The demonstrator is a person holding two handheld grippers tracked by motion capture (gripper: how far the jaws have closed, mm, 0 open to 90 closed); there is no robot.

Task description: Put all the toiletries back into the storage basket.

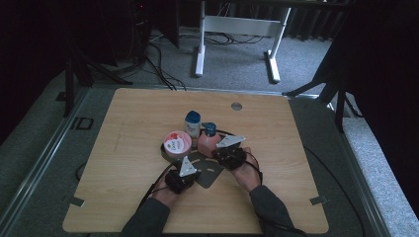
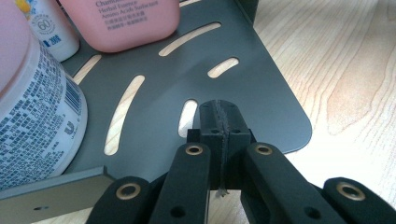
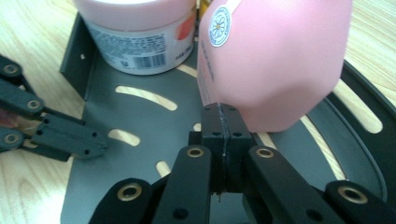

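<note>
A dark slotted metal tray [image 1: 209, 173] lies mid-table and holds three things. They are a jar with a pink lid [image 1: 178, 143], a white bottle with a blue cap [image 1: 192, 123] and a pink bottle [image 1: 208, 141]. My left gripper [image 1: 193, 172] is shut with nothing between its jaws, its tips just above the tray's rounded front corner [image 2: 261, 107]. The jar [image 2: 32, 107] stands to its left. My right gripper [image 3: 223, 122] is shut too and holds nothing, its tips right at the foot of the pink bottle [image 3: 275, 60]. I cannot tell whether they touch.
The wooden table [image 1: 133, 118] has a round grommet hole [image 1: 236, 105] near its far edge. Beyond it stand the legs of a white desk [image 1: 237, 29] on grey carpet, with cables [image 1: 158, 64] trailing. Dark stands flank the table's far corners.
</note>
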